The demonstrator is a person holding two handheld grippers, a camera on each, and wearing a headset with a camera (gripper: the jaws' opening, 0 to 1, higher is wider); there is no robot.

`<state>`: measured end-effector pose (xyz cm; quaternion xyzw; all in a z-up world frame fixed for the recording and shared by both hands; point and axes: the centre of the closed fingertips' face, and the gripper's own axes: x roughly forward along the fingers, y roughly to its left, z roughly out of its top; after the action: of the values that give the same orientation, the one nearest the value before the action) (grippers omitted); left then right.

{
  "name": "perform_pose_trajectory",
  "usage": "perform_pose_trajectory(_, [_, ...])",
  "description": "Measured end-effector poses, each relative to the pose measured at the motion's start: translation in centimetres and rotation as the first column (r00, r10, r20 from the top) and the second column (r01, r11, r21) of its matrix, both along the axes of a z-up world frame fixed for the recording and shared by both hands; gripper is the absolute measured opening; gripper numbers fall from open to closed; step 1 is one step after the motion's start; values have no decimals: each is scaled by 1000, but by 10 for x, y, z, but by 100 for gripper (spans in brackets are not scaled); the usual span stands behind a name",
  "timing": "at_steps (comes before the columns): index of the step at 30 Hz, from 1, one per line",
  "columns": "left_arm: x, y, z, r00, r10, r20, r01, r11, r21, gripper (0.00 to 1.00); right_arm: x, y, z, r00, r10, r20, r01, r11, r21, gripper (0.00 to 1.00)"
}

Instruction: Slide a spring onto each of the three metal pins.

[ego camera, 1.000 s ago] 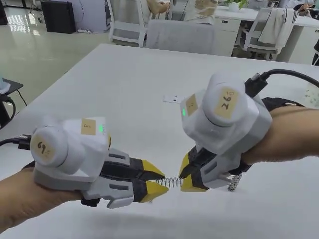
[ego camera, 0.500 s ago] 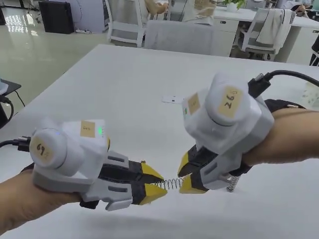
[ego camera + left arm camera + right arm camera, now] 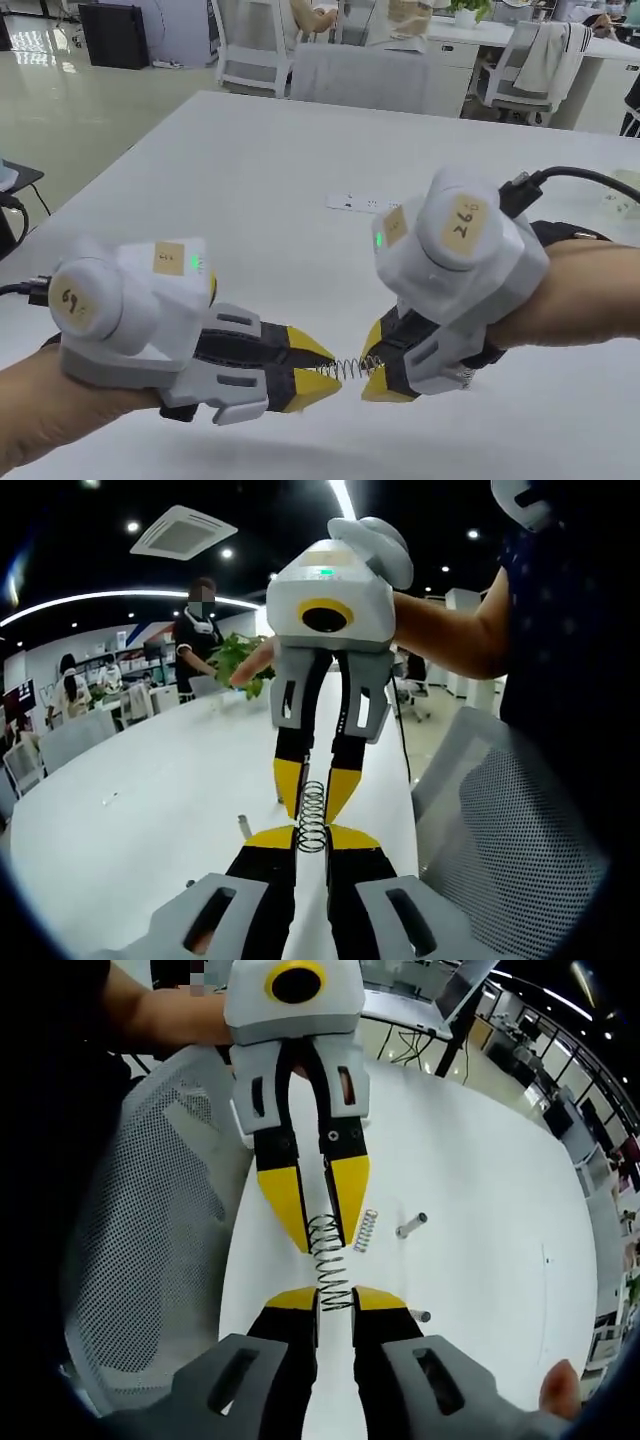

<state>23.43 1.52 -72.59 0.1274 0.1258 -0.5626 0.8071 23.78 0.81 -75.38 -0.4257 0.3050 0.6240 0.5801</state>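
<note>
Starting in the head view, your hands have sunk slightly nearer, yet the spring [image 3: 345,368] still bridges left gripper [image 3: 318,368] and right gripper [image 3: 373,362]; I judge no pin loaded yet. In the left gripper view, its jaws clench one end. In the right gripper view, its jaws pinch the other; a loose spring [image 3: 366,1230], a pin [image 3: 411,1225] and a second pin [image 3: 420,1315] lie near on the table [image 3: 480,1210].

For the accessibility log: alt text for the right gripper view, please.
The right gripper, from below, and the left gripper, from above, hold one spring between them above a white table. A loose spring and two pins lie on the table; a mesh chair is at the left.
</note>
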Motion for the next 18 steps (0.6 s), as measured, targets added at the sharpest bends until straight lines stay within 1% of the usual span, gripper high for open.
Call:
perform_pose_trajectory(5, [0, 0, 0, 1000, 1, -1, -1, 1000, -5, 3, 0, 1, 2, 1000, -1, 7, 1, 1000, 9, 9])
perform_pose_trajectory(15, [1, 1, -5, 1000, -1, 0, 1, 1000, 16, 3, -5, 7, 15, 1000, 12, 5, -12, 999, 34, 9])
perform_pose_trajectory(18, [0, 0, -8, 1000, -5, 1, 5, 1000, 27, 2, -9, 11, 18, 1000, 20, -5, -20, 999, 38, 9])
